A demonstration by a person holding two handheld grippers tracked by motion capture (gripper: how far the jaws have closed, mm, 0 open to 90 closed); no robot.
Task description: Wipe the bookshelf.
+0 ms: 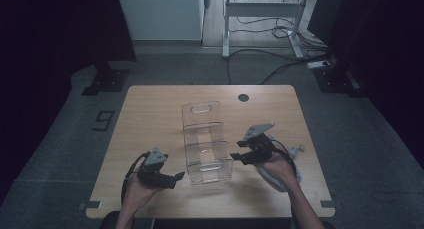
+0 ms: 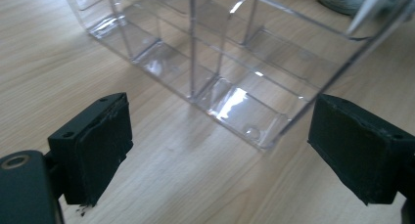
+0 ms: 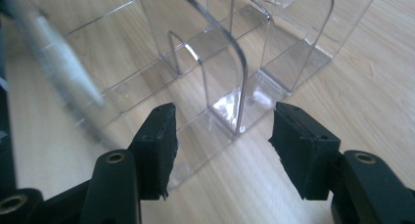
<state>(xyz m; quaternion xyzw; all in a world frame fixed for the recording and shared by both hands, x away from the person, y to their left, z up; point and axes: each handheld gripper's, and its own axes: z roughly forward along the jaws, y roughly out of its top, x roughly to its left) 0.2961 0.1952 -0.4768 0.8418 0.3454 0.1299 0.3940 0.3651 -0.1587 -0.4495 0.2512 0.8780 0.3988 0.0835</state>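
1. High view: clear organizer [image 1: 206, 141] at frame centre on table [image 1: 150, 119]; left gripper [image 1: 179, 177] lower left, right gripper [image 1: 236, 150] right of it.
2. Left gripper view: jaws wide, nothing between; organizer upper centre.
3. Right gripper view: jaws partly apart, gripping nothing; organizer upper centre.

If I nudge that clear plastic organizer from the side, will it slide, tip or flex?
The clear organizer looks like thin, rigid plastic, so it probably stays stiff and is light for its size. Its long flat base on the smooth wooden table suggests sliding rather than tipping. The glossy walls may be slippery between the fingers, and the thin dividers could crack.
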